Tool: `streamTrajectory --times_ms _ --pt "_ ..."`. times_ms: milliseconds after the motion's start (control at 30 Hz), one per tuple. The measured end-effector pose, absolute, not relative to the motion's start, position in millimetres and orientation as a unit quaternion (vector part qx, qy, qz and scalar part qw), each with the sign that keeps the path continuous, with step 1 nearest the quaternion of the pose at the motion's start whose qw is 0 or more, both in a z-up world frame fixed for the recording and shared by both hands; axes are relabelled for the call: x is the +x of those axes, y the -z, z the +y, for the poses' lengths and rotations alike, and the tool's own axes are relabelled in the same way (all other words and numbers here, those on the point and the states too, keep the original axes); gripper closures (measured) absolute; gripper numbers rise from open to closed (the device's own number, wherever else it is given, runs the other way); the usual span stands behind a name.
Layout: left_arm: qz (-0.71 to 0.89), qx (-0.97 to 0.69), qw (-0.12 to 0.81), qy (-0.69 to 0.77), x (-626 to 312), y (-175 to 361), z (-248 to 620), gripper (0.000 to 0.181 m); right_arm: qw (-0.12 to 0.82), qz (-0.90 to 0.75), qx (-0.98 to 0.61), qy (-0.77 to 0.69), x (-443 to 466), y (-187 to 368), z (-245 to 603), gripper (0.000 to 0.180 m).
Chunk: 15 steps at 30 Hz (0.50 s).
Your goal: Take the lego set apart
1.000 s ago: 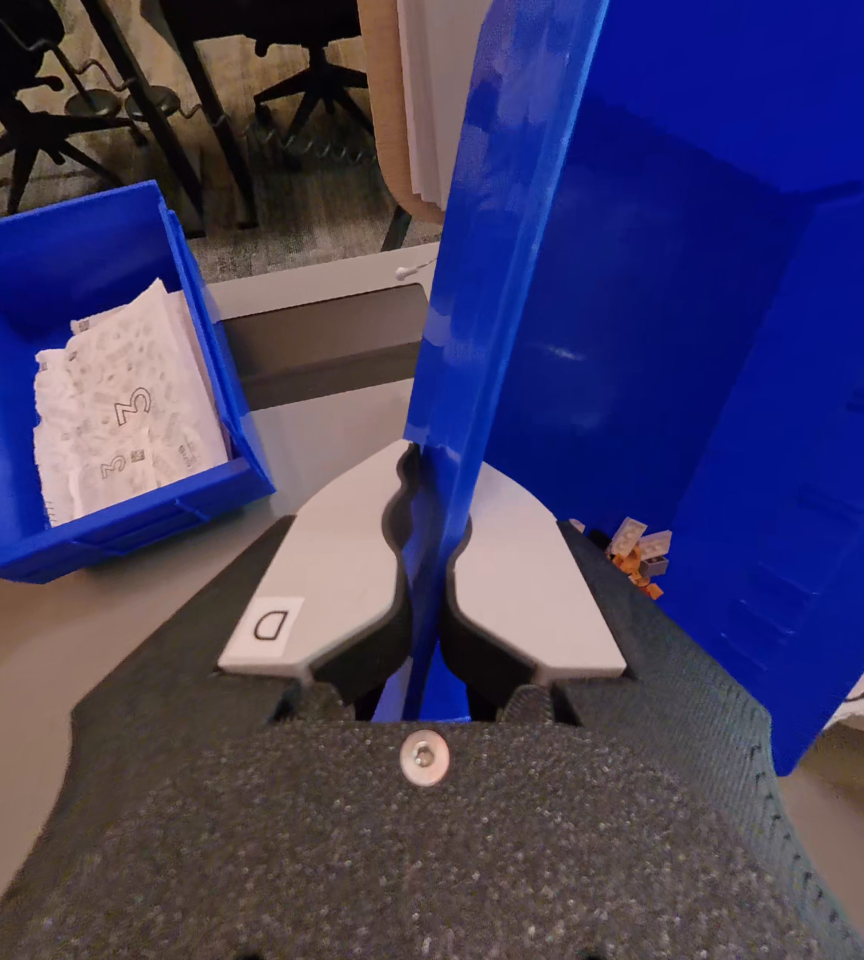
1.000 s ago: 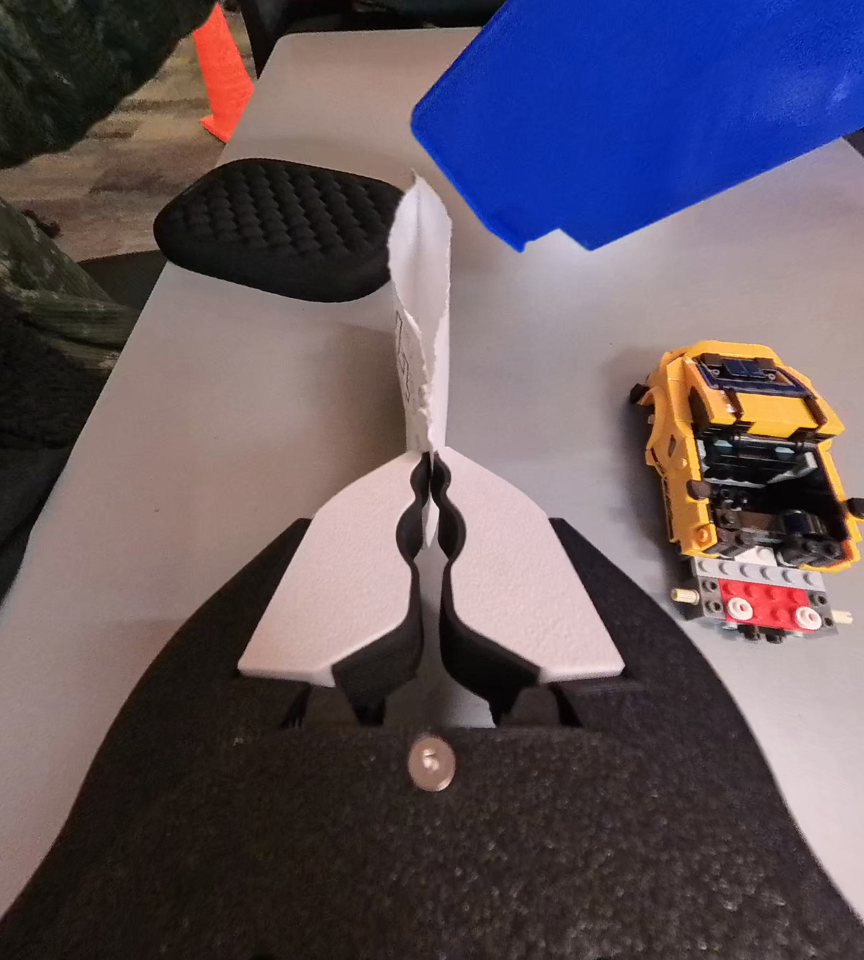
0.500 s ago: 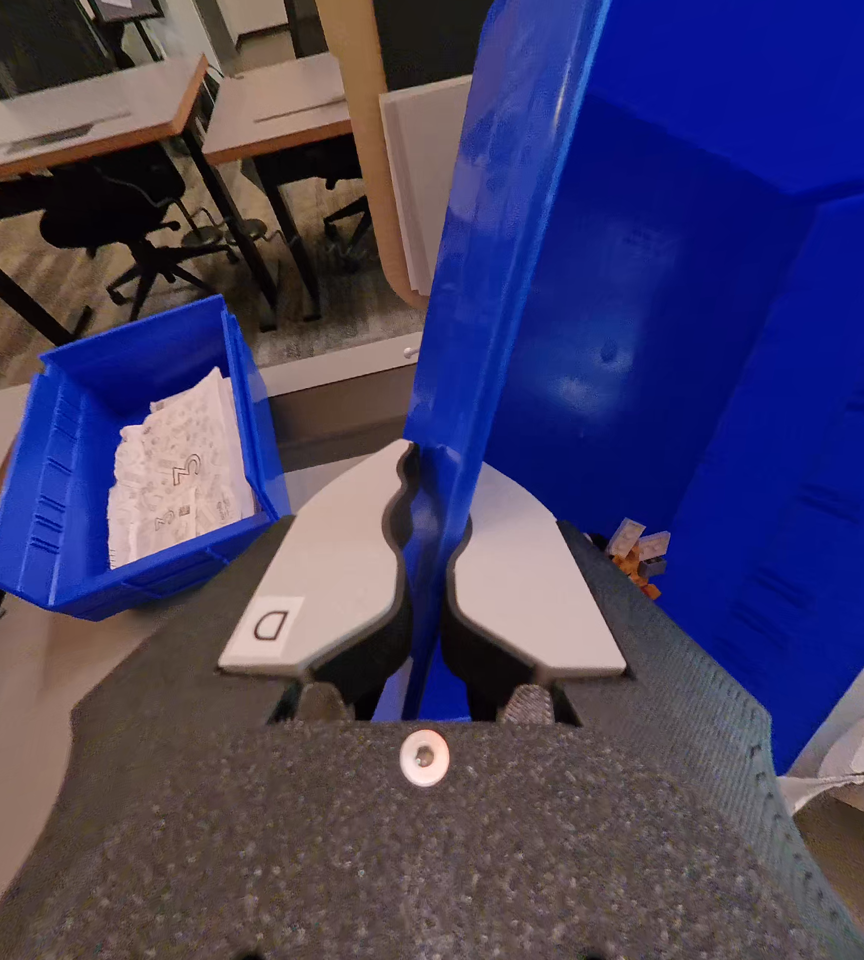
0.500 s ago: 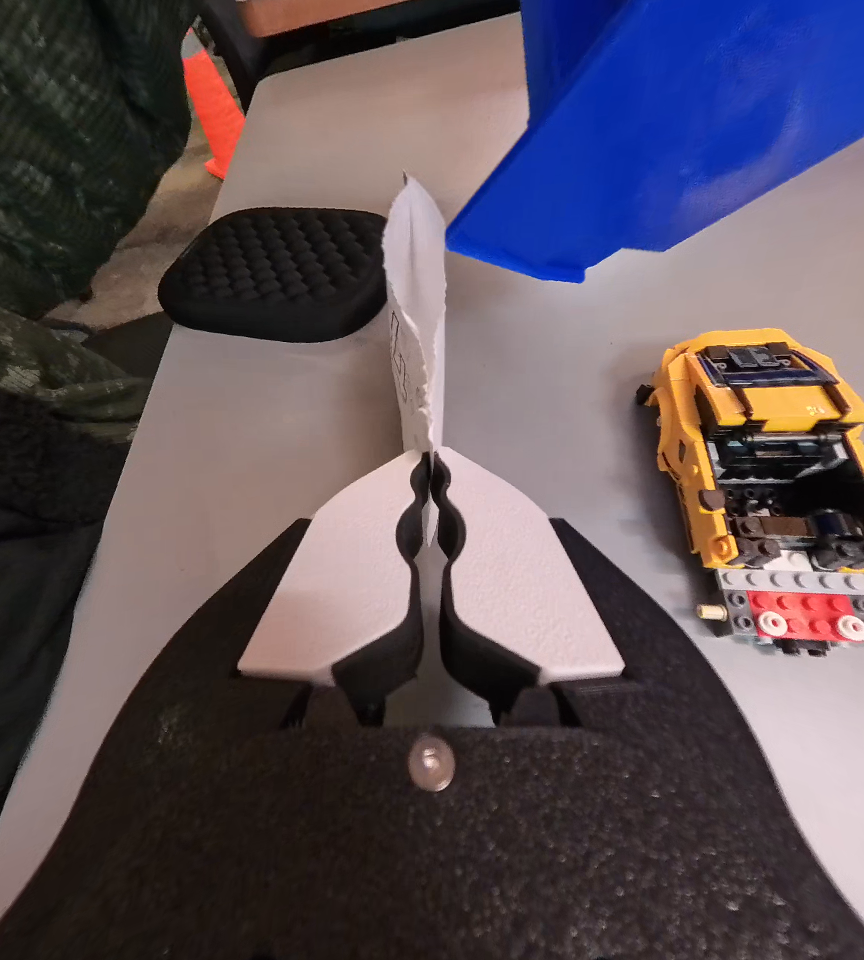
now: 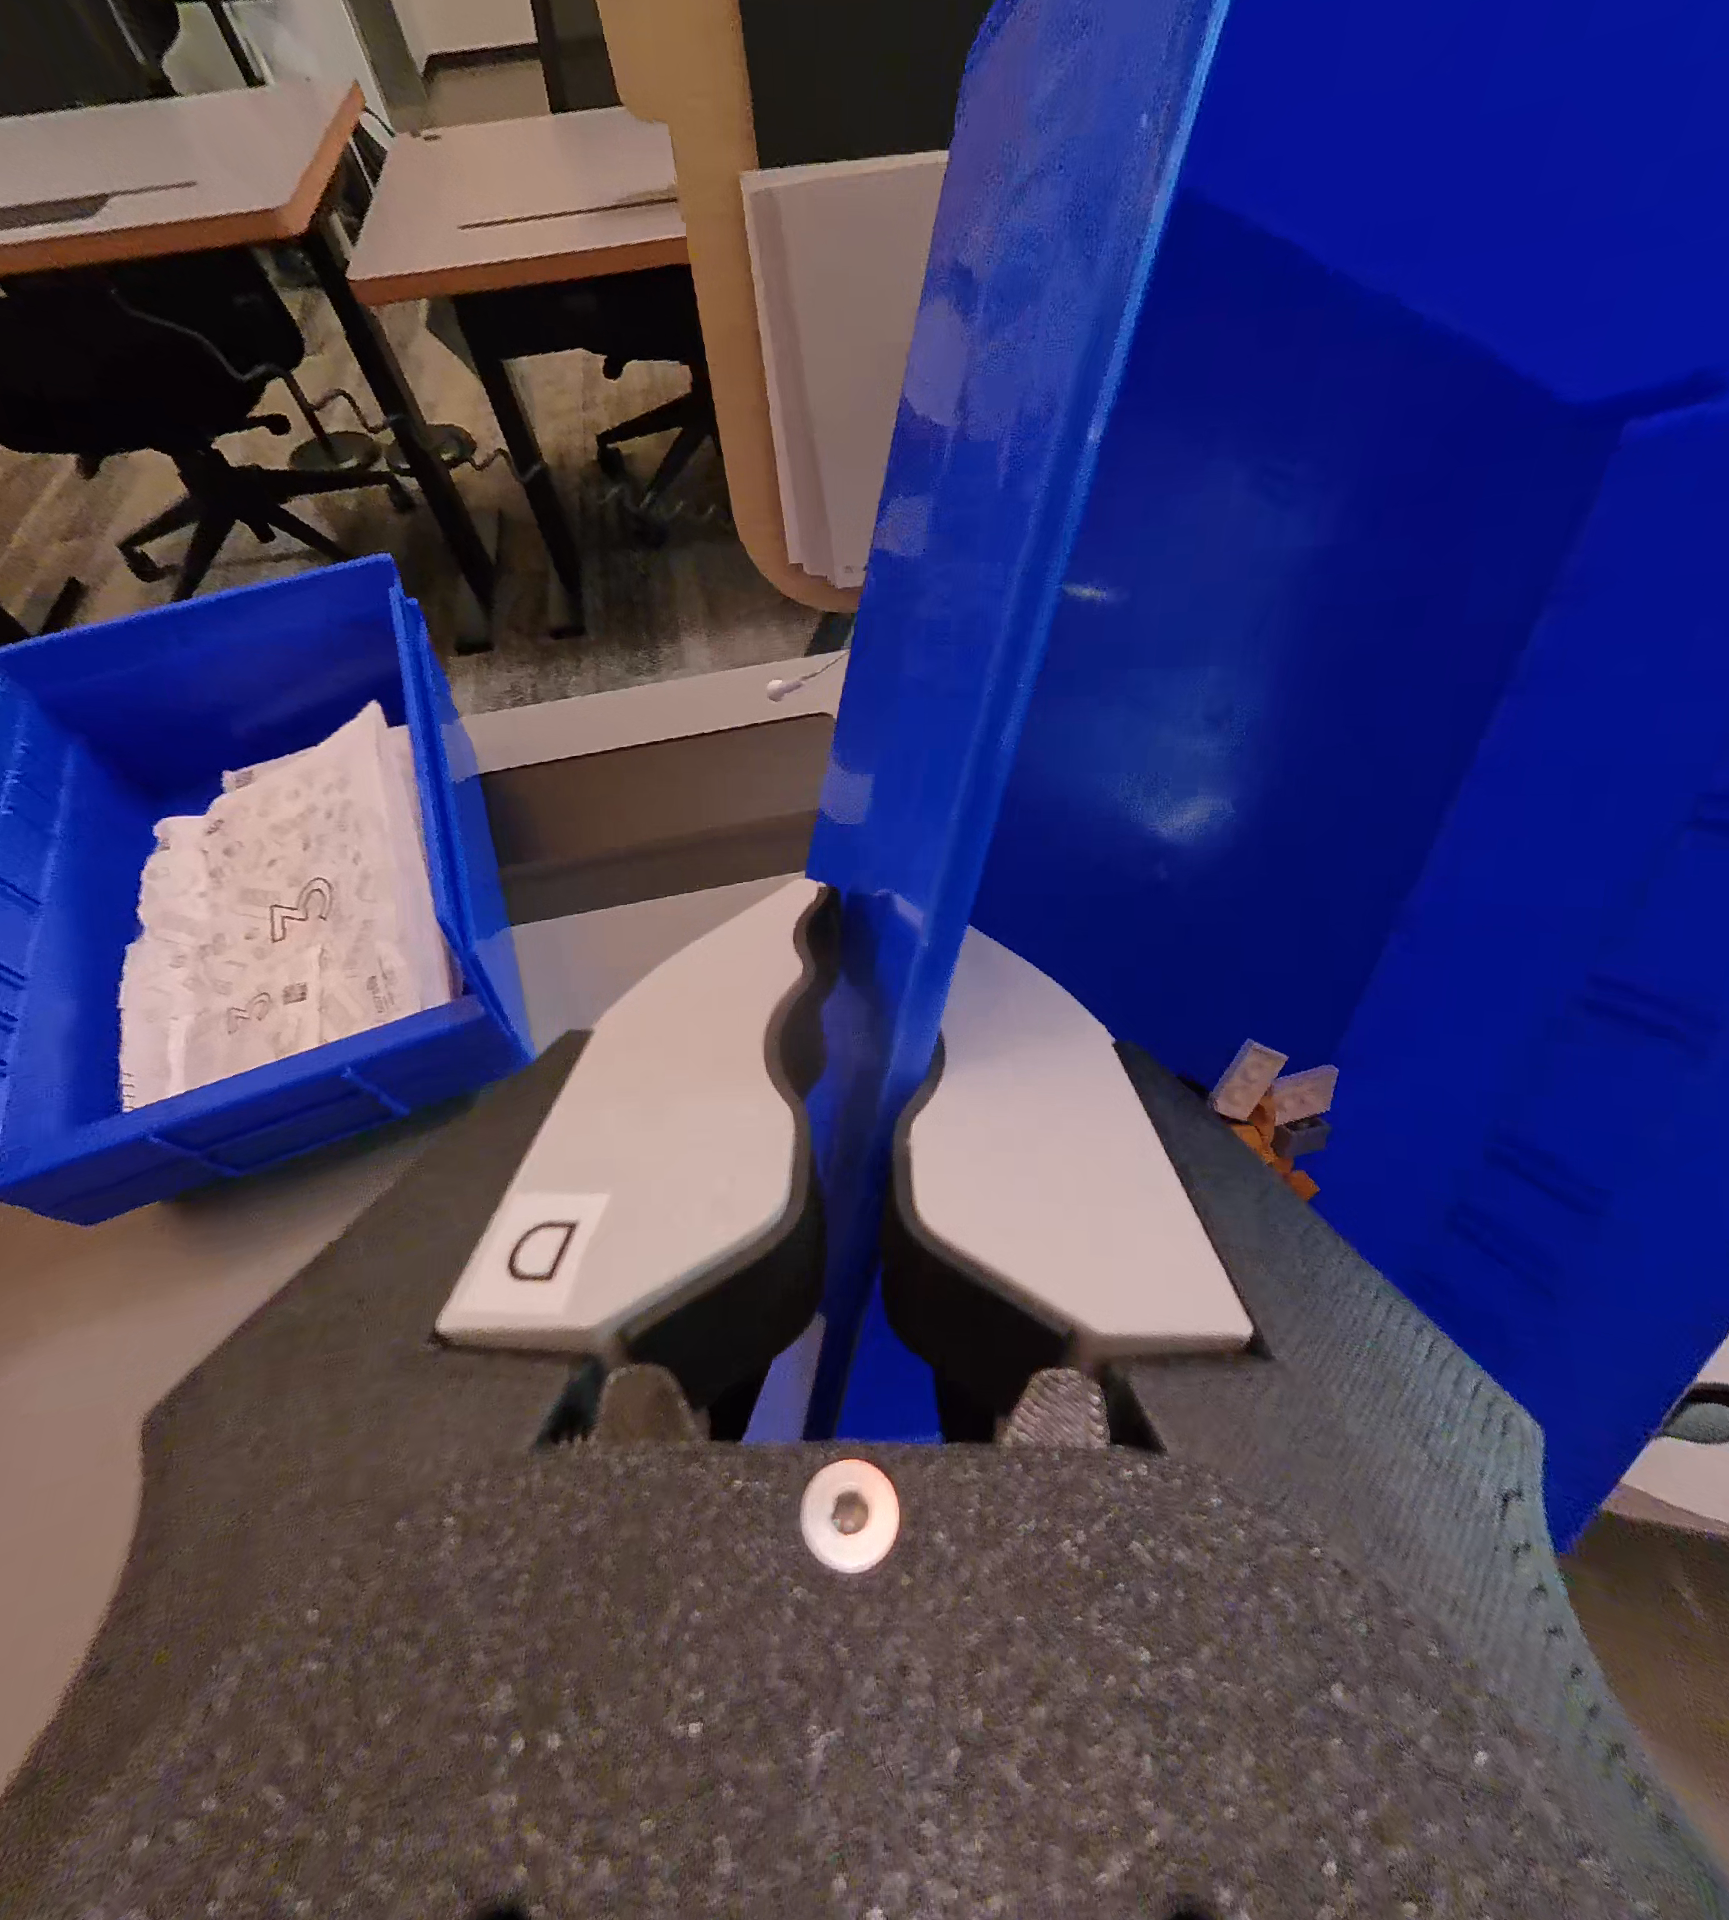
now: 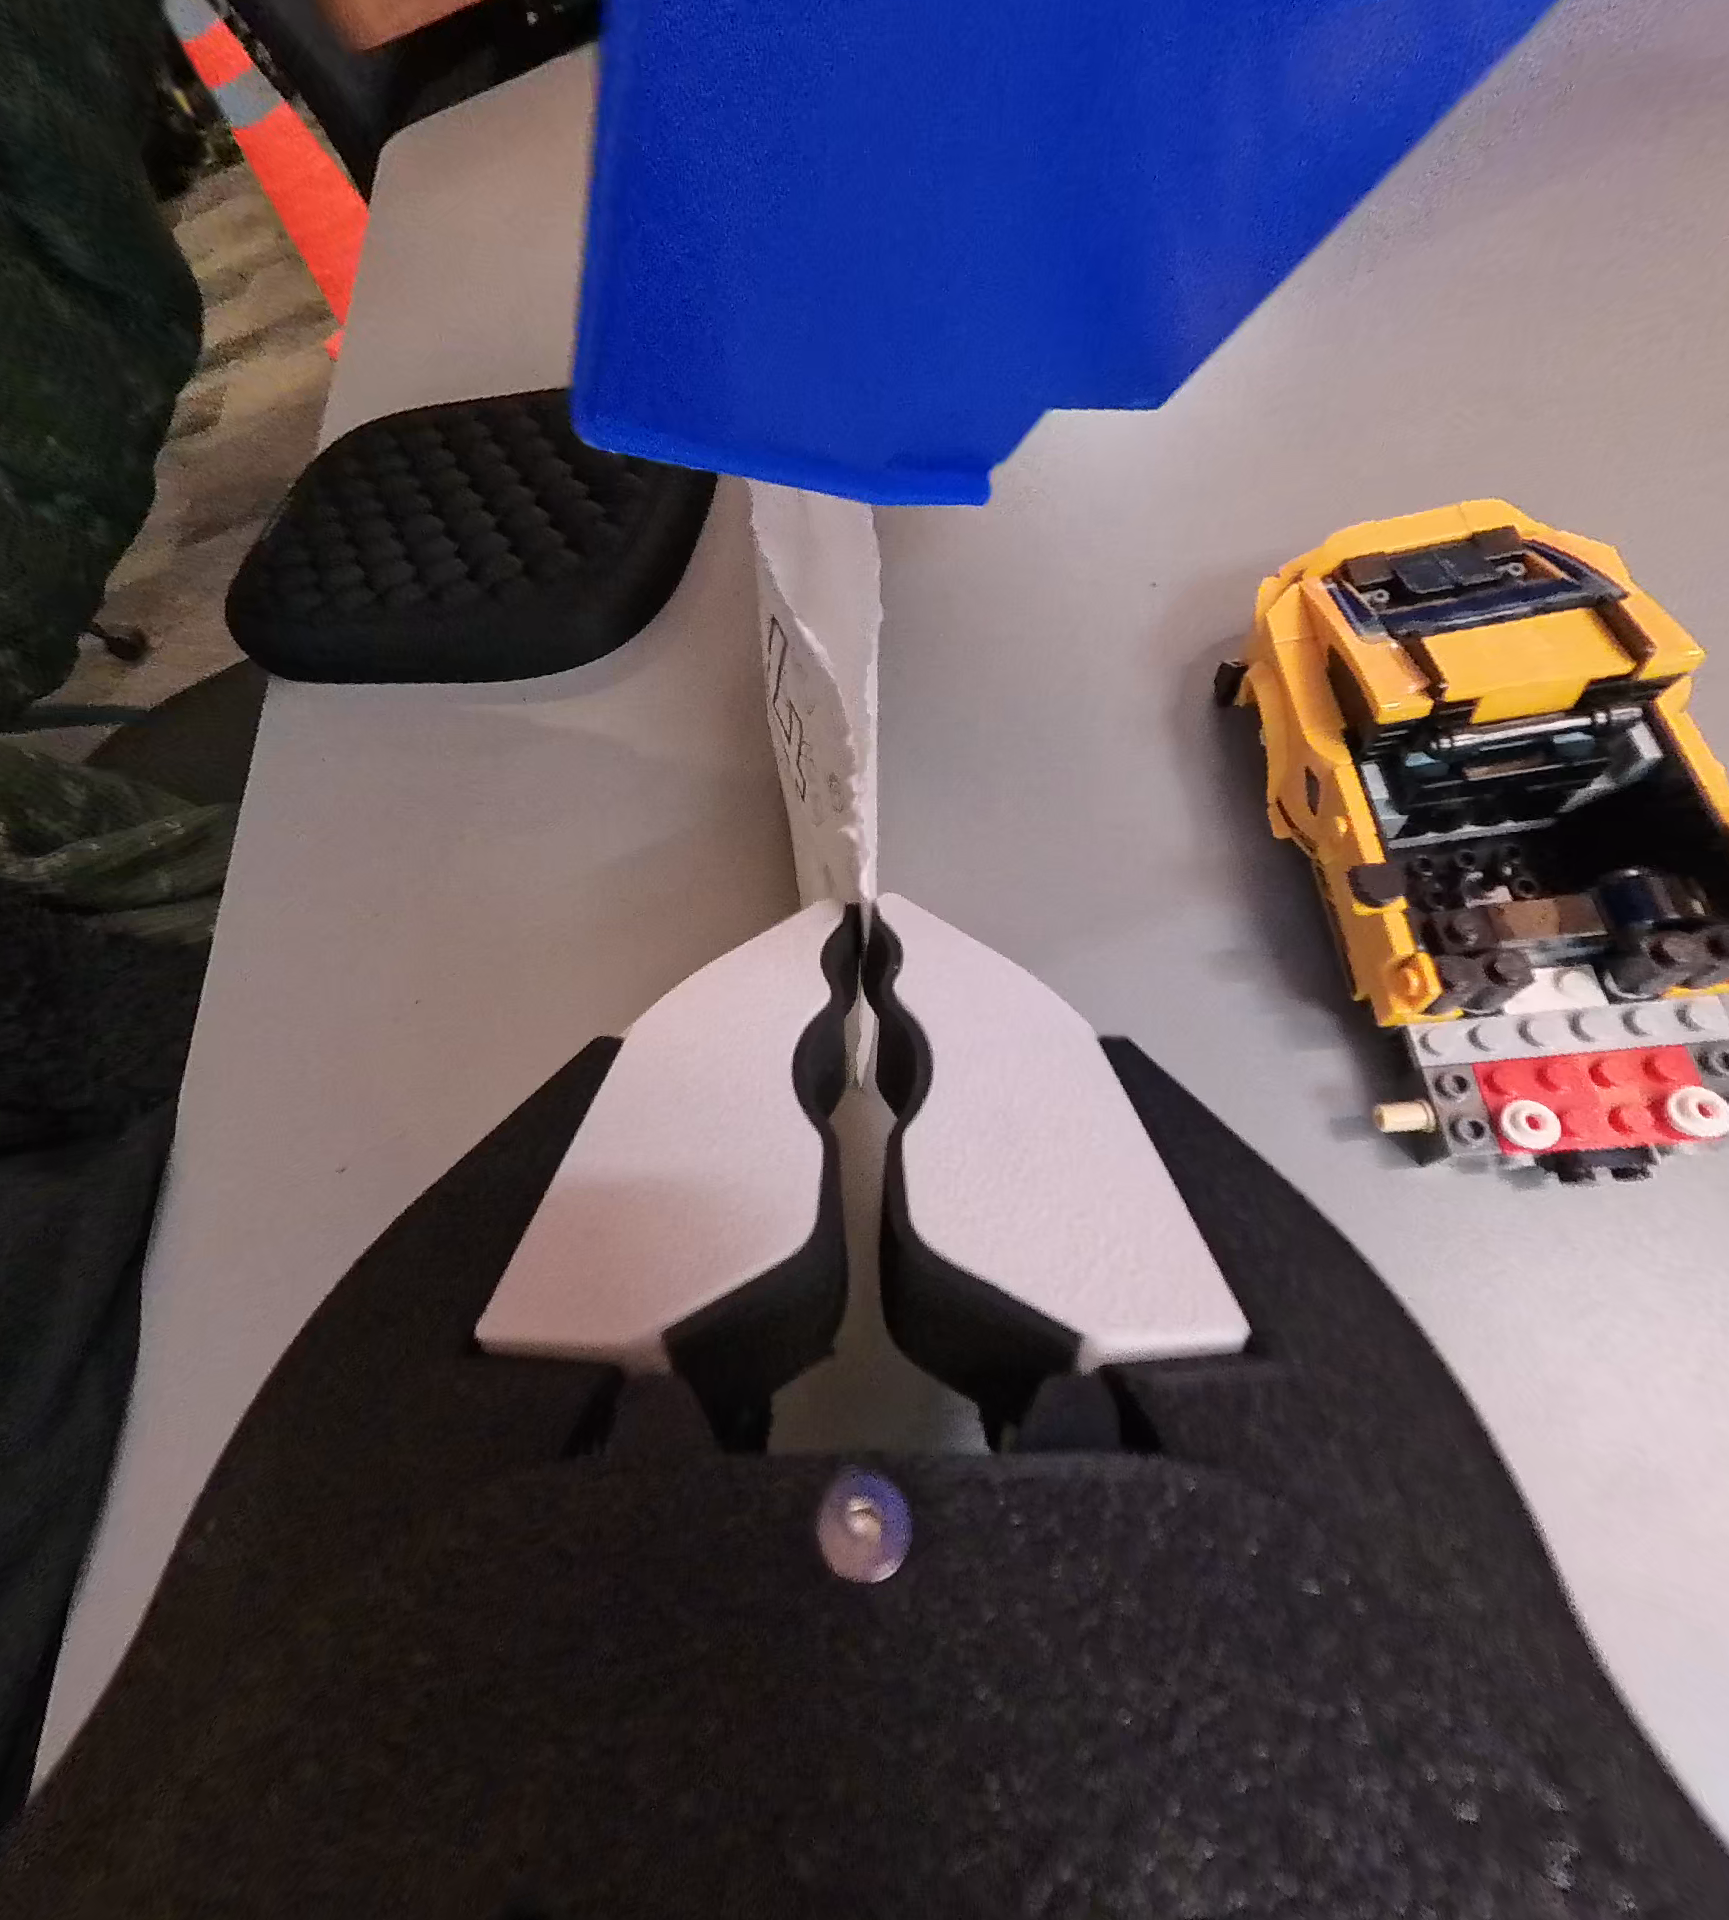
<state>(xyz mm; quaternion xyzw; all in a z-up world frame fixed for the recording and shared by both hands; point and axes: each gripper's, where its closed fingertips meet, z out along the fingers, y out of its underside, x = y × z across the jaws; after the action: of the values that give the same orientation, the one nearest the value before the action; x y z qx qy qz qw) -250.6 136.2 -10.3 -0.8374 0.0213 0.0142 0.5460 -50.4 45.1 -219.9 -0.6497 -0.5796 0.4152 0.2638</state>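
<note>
My left gripper (image 5: 865,935) is shut on the wall of a blue bin (image 5: 1307,675) and holds it tilted up off the table. A few loose lego pieces (image 5: 1270,1107), grey and orange, lie in the bin's low corner. The same bin (image 6: 943,229) hangs over the table in the right wrist view. My right gripper (image 6: 865,920) is shut on a torn white paper bag (image 6: 824,727) that stands up between the fingers, its top under the bin. A partly stripped yellow lego car (image 6: 1525,831) with a grey and red base sits on the grey table (image 6: 527,883) to the right.
A second blue bin (image 5: 205,894) with a torn printed paper bag (image 5: 288,914) inside sits on the table at the left. A black armrest pad (image 6: 465,540) lies at the table's left edge. A person's dark sleeve (image 6: 8,416) is at the left. Desks and chairs stand behind. About 30 centimetres separates my left fingertips from my right.
The held blue bin has swung further over the paper bag and now covers its top. The right gripper has drawn closer to the lego car. Both grips are unchanged.
</note>
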Motion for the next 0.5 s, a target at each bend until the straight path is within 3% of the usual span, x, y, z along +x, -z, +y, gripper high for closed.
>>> streamTrajectory --times_ms 500 --pt "0.027 -0.839 0.542 -0.04 -248.7 8.2 132.3 0.172 0.262 -0.569 -0.663 -0.41 -49.6 221.1 48.6 0.18"
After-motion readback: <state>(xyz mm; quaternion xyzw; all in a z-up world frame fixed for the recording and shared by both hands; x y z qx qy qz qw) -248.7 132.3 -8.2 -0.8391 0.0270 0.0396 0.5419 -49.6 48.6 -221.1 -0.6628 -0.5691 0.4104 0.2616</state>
